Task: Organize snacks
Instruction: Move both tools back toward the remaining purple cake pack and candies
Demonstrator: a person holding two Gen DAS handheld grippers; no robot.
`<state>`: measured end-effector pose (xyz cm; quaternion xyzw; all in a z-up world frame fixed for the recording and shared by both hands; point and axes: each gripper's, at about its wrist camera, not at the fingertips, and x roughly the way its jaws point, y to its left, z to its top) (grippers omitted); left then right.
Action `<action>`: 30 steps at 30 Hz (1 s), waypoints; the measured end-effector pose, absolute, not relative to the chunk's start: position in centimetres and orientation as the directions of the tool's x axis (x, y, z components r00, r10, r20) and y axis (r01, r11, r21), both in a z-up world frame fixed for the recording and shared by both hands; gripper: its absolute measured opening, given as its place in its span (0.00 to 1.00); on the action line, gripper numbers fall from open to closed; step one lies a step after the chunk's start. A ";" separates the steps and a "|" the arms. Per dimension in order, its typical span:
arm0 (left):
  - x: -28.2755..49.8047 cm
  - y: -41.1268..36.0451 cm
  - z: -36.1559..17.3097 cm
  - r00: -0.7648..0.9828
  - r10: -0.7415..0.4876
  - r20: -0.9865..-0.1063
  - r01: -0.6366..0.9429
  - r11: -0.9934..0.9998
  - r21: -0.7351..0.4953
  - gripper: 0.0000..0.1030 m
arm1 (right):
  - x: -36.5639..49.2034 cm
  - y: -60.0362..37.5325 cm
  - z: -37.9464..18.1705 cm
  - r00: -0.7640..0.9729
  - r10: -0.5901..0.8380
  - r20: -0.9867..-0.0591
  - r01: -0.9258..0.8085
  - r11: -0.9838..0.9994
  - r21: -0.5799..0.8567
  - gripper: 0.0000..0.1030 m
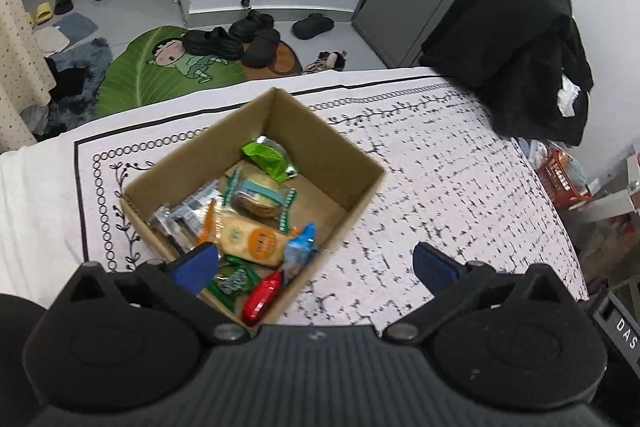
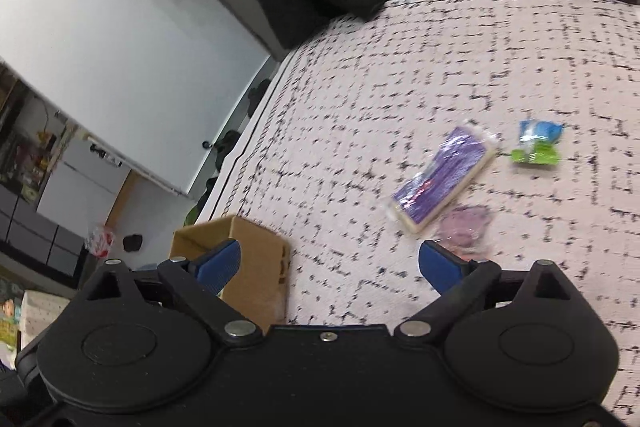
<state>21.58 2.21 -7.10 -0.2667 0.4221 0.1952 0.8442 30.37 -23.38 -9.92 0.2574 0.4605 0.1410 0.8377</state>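
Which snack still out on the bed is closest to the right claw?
The pale pink packet, right ahead of the open right gripper. The purple packet and blue-green one lie farther off.

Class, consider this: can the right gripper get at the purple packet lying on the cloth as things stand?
Probably yes: the right gripper is open and empty, and the purple packet lies flat on the cloth ahead with nothing between them.

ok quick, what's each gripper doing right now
left gripper: open, holding nothing, above the cardboard box.
right gripper: open, holding nothing.
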 end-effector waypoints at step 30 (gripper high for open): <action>24.3 -10.6 -8.6 0.528 0.034 -0.849 -0.439 0.866 -0.239 1.00 | 30.3 -37.9 -11.5 0.617 0.421 -0.665 0.216 0.722 0.657 0.93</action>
